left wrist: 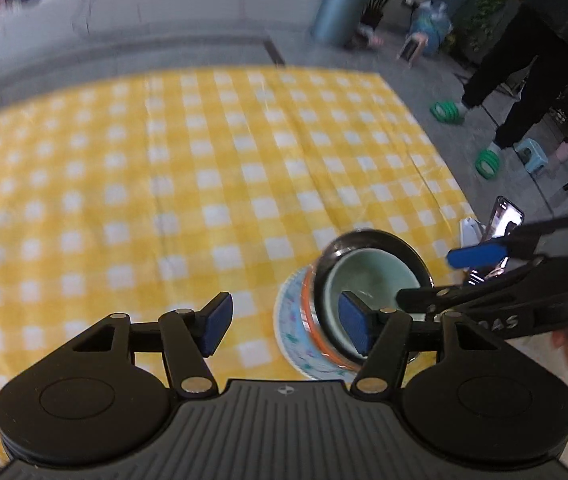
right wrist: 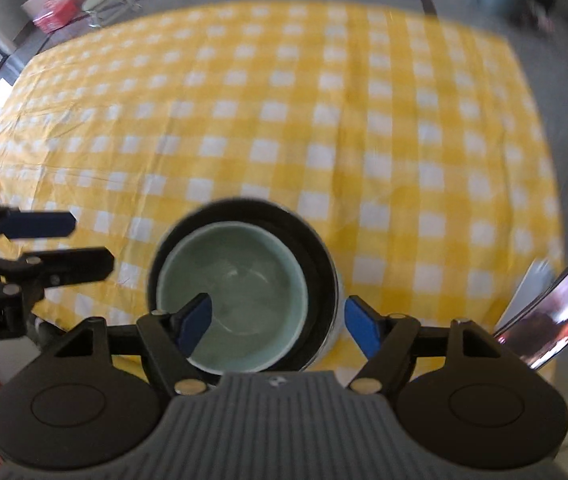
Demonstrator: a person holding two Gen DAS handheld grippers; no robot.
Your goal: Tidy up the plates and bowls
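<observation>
Blue-padded fingers of the right gripper (right wrist: 278, 328) stood spread wide and empty above a stack of crockery near the front edge of a table under a yellow checked tablecloth (right wrist: 323, 100). Its left finger hung over the pale green bowl (right wrist: 240, 300), its right finger just outside the black bowl (right wrist: 315, 276) that cradled it. Seen from the left gripper (left wrist: 284, 322), whose jaws were likewise parted and held nothing, the stack leaned on a floral plate (left wrist: 289, 324), partly behind its right finger. A lit phone (right wrist: 555, 312) stood propped nearby.
</observation>
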